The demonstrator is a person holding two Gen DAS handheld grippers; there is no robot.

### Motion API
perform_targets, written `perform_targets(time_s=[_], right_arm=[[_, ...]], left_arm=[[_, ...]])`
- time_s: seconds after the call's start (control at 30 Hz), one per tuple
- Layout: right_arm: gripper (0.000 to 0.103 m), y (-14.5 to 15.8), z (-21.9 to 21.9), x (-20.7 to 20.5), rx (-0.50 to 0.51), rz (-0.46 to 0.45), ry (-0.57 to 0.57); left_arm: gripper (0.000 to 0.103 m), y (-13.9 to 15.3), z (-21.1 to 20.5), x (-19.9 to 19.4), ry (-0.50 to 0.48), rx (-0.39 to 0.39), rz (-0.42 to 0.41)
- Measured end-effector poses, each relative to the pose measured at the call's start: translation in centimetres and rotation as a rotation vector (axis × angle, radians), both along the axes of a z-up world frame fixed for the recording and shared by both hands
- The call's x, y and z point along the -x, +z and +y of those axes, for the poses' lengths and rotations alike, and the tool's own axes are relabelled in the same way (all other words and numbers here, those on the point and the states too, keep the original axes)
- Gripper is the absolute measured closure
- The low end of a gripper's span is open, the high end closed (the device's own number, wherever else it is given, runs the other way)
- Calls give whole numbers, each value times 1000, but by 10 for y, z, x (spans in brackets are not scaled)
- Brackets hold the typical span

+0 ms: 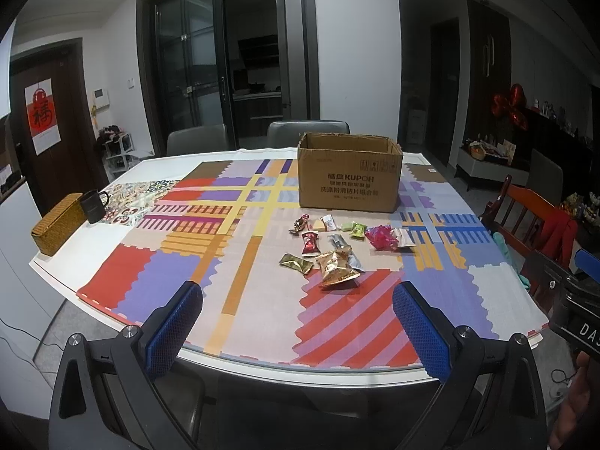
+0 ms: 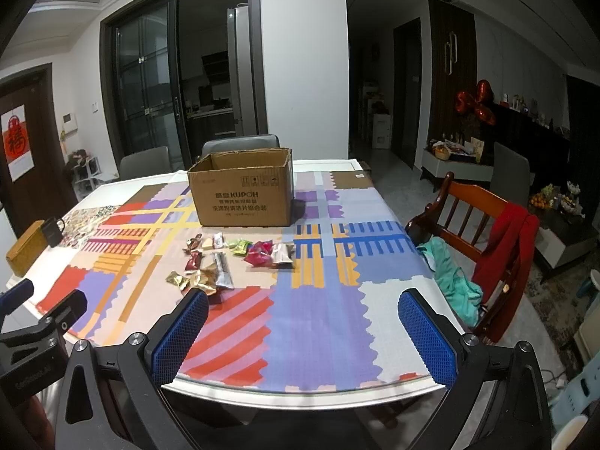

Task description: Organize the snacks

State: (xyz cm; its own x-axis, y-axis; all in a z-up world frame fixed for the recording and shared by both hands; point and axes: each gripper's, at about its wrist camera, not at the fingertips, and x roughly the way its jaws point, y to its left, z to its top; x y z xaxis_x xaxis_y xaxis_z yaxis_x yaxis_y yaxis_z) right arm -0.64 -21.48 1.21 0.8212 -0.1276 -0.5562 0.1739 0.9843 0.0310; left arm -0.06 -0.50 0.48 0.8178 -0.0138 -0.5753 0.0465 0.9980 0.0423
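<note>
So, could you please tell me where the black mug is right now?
The black mug stands at the table's far left edge in both wrist views, just right of the woven box, well left of the cardboard box.

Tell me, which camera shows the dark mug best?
The left wrist view: the dark mug stands clear beside the woven box, handle visible. In the right wrist view the mug is small, near the picture's edge.

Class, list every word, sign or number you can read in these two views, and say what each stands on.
"KUPOH": brand on the cardboard box front.
"福": red character on the door poster.
"DA": cut-off label on the right tongs.
Box's Chinese lines, handling symbols and the snack wrappers: too small or blurred.
</note>
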Motion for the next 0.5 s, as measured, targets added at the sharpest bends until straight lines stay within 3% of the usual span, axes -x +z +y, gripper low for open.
perform_targets(time_s=[0.5], right_arm=[[0,1,-1,1,0,-2,1]], left_arm=[[0,-1,-1,1,0,-3,-5]])
